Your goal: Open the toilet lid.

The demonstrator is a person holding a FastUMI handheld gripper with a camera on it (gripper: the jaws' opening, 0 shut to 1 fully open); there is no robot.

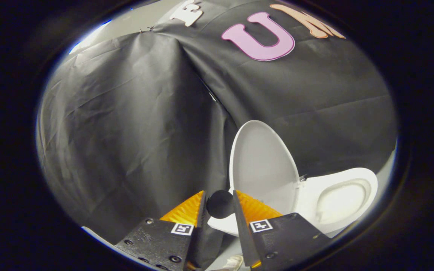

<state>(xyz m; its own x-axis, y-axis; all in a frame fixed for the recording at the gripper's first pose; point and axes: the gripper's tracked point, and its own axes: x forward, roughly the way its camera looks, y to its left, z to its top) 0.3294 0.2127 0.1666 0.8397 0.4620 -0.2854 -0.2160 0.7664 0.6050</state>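
Observation:
The white toilet lid (263,165) stands raised, its inner face showing, with its back against the black cloth wall (126,124). Beside it lies the white seat (367,180) around the open bowl (339,203). A round black knob (220,205) sits at the lid's near edge, right between my fingertips. My gripper (219,193) is shut on this knob, with both fingers touching its sides. The part of the lid's edge behind the right finger (254,210) is hidden.
The black cloth wall hangs in folds close behind the toilet and beyond the fingers. A strip of pale floor (388,165) shows past the bowl. A small pale object (234,261) lies low between the finger bases; I cannot tell what it is.

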